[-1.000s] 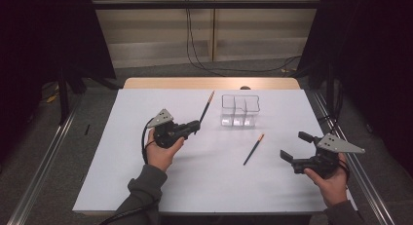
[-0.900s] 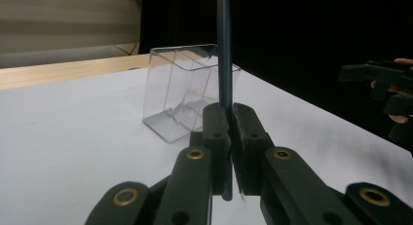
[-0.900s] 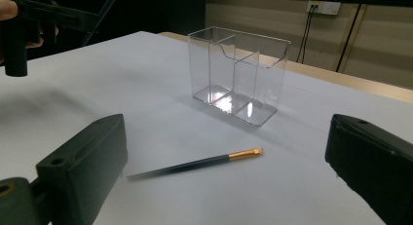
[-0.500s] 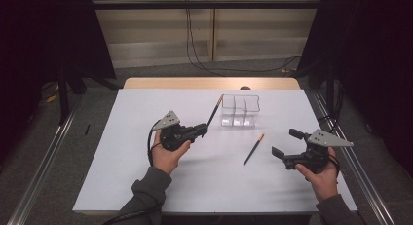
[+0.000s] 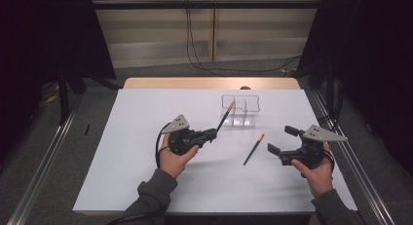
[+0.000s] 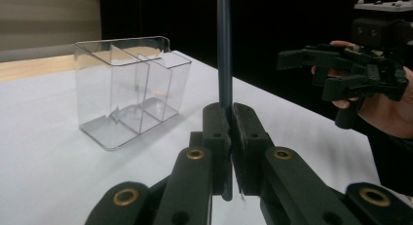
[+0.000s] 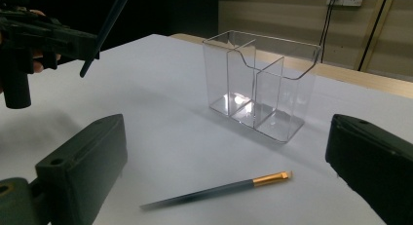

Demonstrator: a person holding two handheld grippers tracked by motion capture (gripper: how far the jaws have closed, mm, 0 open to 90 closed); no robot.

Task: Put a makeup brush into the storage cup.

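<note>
On the white table (image 5: 146,186) in the high view, left gripper (image 5: 212,134) sits left of centre, jaws clamped on a dark brush (image 5: 225,116) near its lower end. The brush slants up and away from the gripper, its gold-banded tip over the left part of the clear organizer (image 5: 242,108); whether it touches the wall, can't tell. Right gripper (image 5: 282,140) is at the right side of the table, jaws apart, nothing between them. A second brush (image 5: 253,149) lies flat on the table between the two grippers, near the right gripper's jaws, in front of the organizer and apart from it.

Left gripper view: the two black jaws are pressed together on the held brush (image 6: 224,64), which stands upright between them, gold band at the top edge. Organizer (image 6: 127,91) is to the left on the white surface, three compartments, all looking empty. The other gripper (image 6: 341,71) is far right in a hand, jaws spread.

Right gripper view: own jaws stand wide apart at both lower corners, gripping nothing. The loose brush (image 7: 219,188) lies flat on the table between and just ahead of them, gold ferrule and bristles toward the right. Organizer (image 7: 263,84) stands upright beyond it. Upper left, the other gripper (image 7: 53,37) holds its brush (image 7: 104,30) tilted, lower end hanging free above the table.
</note>
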